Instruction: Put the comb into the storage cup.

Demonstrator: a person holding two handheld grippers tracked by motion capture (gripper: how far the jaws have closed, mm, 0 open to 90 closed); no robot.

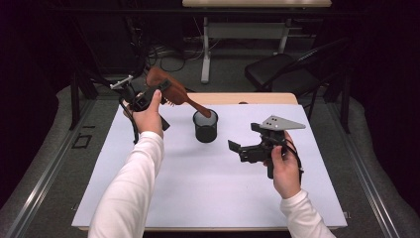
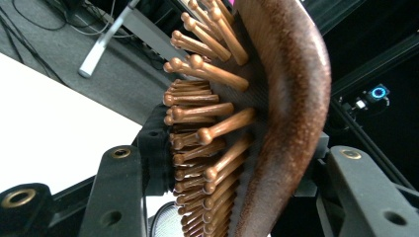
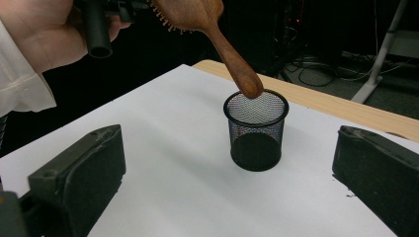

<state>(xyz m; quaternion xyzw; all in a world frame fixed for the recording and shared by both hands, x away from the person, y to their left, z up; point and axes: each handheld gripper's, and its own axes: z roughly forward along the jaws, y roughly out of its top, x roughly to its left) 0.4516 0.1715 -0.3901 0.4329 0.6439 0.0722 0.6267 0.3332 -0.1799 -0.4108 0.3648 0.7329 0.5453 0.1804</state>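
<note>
A wooden hairbrush [image 1: 171, 89] hangs at a slant over a black mesh cup [image 1: 205, 127] near the middle of the white tabletop [image 1: 208, 188], its head clamped in the left tongs [image 1: 157, 92] and its handle tip poised at the cup's rim. From the right gripper view, the handle's rounded end [image 3: 249, 86] sits just at the near edge of the opening, touching or all but touching the wire lip; it has not gone down inside. By the look of it, the pick-up is done and the brush is lined up handle-first. What is left is to lower the handle into the cup, let go, and draw the hand clear.

The right tongs [image 1: 236, 148] stand apart with nothing between them, held by the person's right hand [image 1: 285, 168] a little to the right of the cup, pointing toward it.

In the left gripper view the brush head [image 2: 276, 98] crowds the frame, its rows of knobbed bristles [image 2: 207, 128] facing one jaw and its smooth back against the other; the cup shows there as a sliver of mesh [image 2: 165, 222] at the bottom edge. Whether the cup holds anything is hard to say: its lower part reads only as dark. The exact contact between handle and rim cannot be settled from here.
</note>
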